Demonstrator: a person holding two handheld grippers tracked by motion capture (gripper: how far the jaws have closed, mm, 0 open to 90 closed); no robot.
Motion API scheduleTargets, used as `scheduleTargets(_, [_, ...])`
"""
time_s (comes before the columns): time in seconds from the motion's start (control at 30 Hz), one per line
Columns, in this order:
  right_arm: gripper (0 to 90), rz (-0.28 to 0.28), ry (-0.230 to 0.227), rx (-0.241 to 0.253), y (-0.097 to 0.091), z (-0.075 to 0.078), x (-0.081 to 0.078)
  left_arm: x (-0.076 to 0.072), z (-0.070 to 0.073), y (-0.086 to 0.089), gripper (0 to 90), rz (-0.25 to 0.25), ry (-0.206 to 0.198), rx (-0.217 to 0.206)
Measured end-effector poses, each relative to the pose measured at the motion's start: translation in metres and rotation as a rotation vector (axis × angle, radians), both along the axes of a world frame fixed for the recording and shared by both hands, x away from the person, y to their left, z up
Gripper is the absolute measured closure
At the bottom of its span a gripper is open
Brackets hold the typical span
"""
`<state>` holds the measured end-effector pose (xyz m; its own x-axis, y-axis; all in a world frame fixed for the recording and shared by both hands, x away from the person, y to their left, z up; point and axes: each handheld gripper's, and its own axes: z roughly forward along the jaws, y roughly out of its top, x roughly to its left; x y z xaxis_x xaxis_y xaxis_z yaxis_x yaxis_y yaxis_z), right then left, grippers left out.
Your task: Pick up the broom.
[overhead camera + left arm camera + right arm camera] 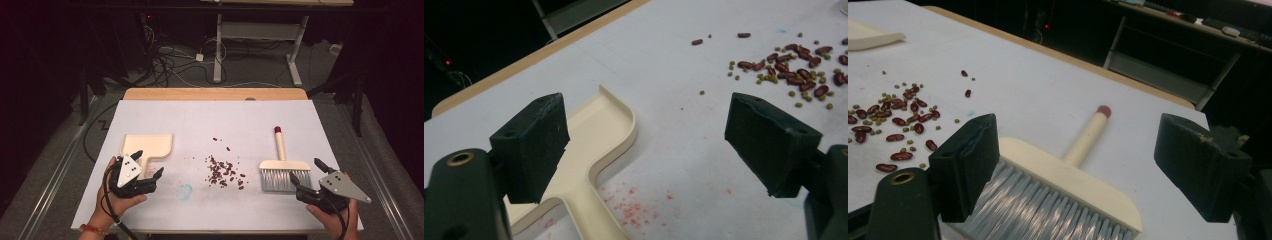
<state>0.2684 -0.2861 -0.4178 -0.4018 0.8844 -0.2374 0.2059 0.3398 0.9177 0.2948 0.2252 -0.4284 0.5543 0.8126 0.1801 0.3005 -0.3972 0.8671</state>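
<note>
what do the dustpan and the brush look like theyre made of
Dustpan: probably moulded plastic, cream, smooth with a slight sheen, going by its thin rounded rim in one piece.

Brush: head and handle cream and smooth, plastic or painted wood, hard to say which; the handle has a dark red tip. The bristles are fine grey strands, likely synthetic.
</note>
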Motion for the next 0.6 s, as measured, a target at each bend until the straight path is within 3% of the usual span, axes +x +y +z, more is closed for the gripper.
scheduleTargets(0.1, [18.9,-0.007,0.007,-0.006,0.000,0.000,0.002,-0.001,-0.001,-0.001,18.0,-0.001,-0.001,0.012])
scheduleTargets(0.17, [18.9,-0.010,0.020,0.003,0.001,0.000,0.004,-0.004,-0.005,-0.003,18.3,-0.024,0.020,0.043])
scheduleTargets(0.23, [18.9,-0.004,0.036,-0.002,0.002,-0.001,0.006,-0.008,-0.007,-0.007,20.9,-0.043,0.013,0.072])
scheduleTargets(0.33, [19.6,0.006,0.060,-0.036,0.006,-0.001,0.012,-0.011,-0.006,-0.013,21.2,-0.075,-0.011,0.077])
scheduleTargets(0.47, [21.5,0.020,0.143,-0.037,0.005,0.000,0.023,-0.012,-0.007,-0.018,22.2,-0.083,-0.018,0.086])
scheduleTargets(0.6, [26.3,0.000,0.252,0.000,0.003,0.010,0.050,-0.010,-0.009,-0.017,22.2,-0.081,-0.001,0.078])
